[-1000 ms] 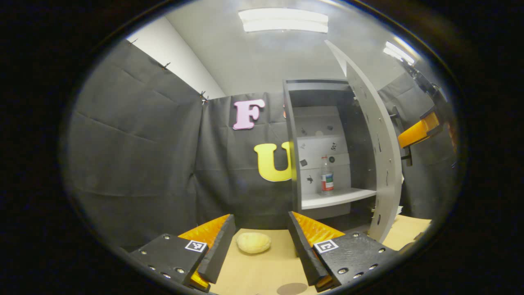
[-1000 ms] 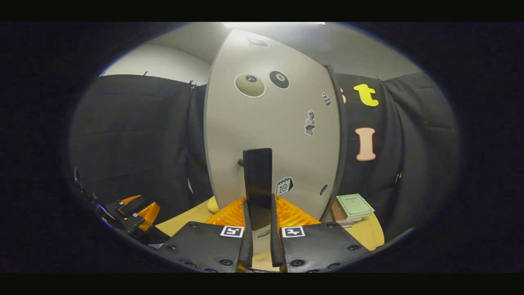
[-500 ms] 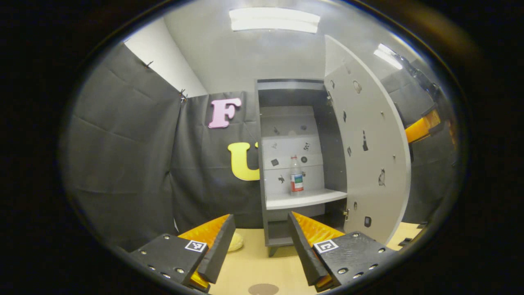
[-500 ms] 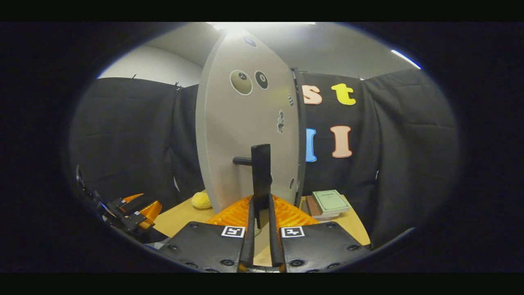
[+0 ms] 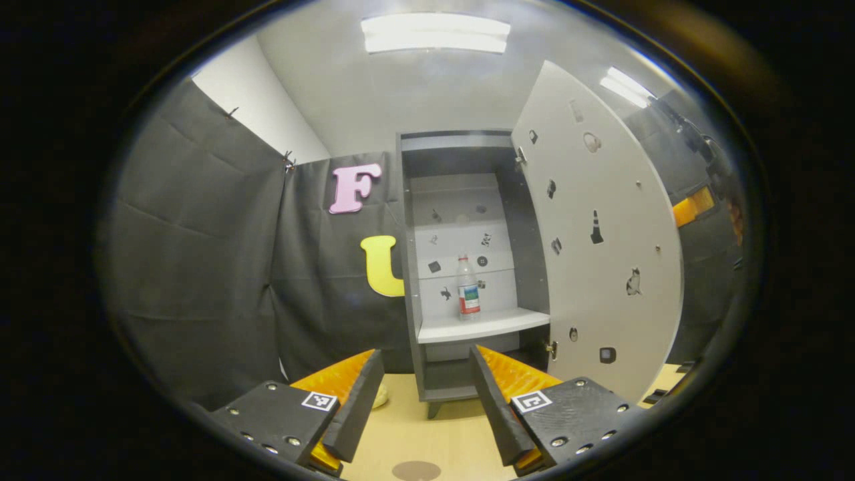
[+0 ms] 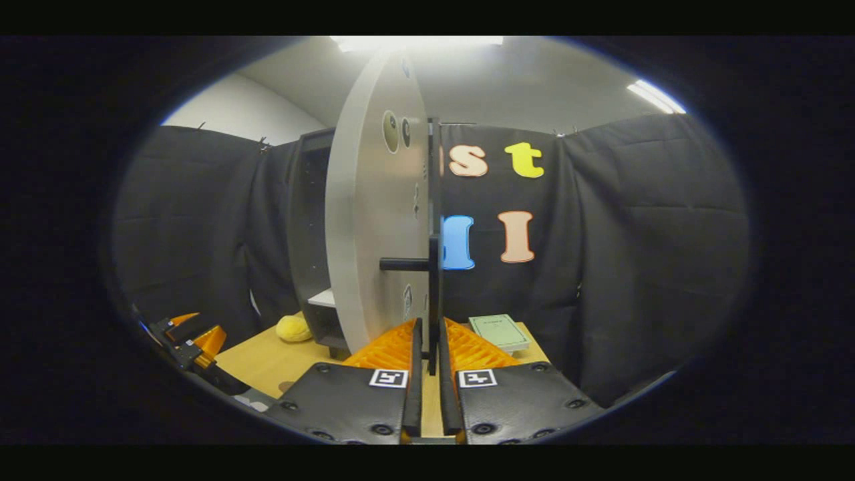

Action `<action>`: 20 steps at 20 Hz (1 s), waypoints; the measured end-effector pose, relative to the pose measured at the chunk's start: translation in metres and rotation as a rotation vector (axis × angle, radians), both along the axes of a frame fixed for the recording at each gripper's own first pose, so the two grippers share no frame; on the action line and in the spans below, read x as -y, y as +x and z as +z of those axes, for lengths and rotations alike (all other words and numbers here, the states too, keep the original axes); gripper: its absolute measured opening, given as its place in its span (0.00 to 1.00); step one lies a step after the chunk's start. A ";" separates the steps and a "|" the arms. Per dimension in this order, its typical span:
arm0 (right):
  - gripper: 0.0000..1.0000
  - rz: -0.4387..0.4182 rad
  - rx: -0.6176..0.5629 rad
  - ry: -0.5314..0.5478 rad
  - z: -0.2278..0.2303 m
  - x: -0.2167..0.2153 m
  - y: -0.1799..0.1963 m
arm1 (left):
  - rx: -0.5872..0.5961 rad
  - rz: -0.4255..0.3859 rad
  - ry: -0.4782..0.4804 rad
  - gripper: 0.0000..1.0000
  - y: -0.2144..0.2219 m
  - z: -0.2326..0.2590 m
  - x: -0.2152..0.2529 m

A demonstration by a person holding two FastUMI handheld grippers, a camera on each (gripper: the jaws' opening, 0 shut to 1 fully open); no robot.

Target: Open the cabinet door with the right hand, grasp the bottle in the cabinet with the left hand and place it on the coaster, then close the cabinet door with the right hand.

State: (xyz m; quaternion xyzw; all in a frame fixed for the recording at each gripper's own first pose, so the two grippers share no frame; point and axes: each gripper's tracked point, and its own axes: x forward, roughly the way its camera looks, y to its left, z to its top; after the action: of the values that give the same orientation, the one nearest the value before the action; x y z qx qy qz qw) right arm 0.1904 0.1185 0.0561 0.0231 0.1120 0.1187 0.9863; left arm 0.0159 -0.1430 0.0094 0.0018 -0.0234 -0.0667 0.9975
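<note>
Ahead, bottle [image 5: 468,287] on cabinet shelf, well beyond spread left gripper [image 5: 422,387]; right gripper [image 6: 427,347] clamps door handle [image 6: 433,294].

Left tongs [image 5: 421,401] wide apart, nothing between, low over tan worktop [image 5: 441,434]. Cabinet [image 5: 461,147] ahead, far side, door [image 5: 601,267] swung open to right, stickers on inner face. Bottle [image 5: 467,288] upright on pale shelf [image 5: 481,325], alone, mid-shelf. Round brown coaster [image 5: 415,469] near, on worktop between tongs. Yellowish lump [image 5: 379,395] beside cabinet foot, left, partly hidden by finger.

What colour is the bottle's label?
Red below with a blue-green band above, on the bottle; clearest in the left gripper view.
</note>
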 end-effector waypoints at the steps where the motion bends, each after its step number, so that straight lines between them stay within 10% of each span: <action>1: 0.04 0.009 -0.003 0.031 -0.001 0.000 0.001 | 0.003 -0.002 0.006 0.79 -0.002 0.002 0.005; 10: 0.24 0.112 0.024 0.132 0.012 -0.010 -0.023 | -0.017 -0.035 0.016 0.77 0.001 0.000 0.052; 14: 0.38 0.034 0.119 0.087 0.028 0.030 -0.039 | -0.023 -0.014 0.010 0.77 0.007 0.005 0.054; 18: 0.99 -0.033 0.162 0.063 0.030 0.071 -0.051 | 0.001 -0.026 0.030 0.77 0.019 0.024 0.072; 20: 0.93 -0.062 0.178 0.046 0.031 0.089 -0.057 | 0.004 -0.049 0.020 0.79 0.032 0.031 0.081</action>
State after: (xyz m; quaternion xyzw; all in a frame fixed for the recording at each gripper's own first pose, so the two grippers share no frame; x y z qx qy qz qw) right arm 0.1335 0.0299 0.0869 0.0387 0.0203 0.0922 0.9948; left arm 0.0479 -0.2239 0.0404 0.0114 -0.0249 -0.0915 0.9954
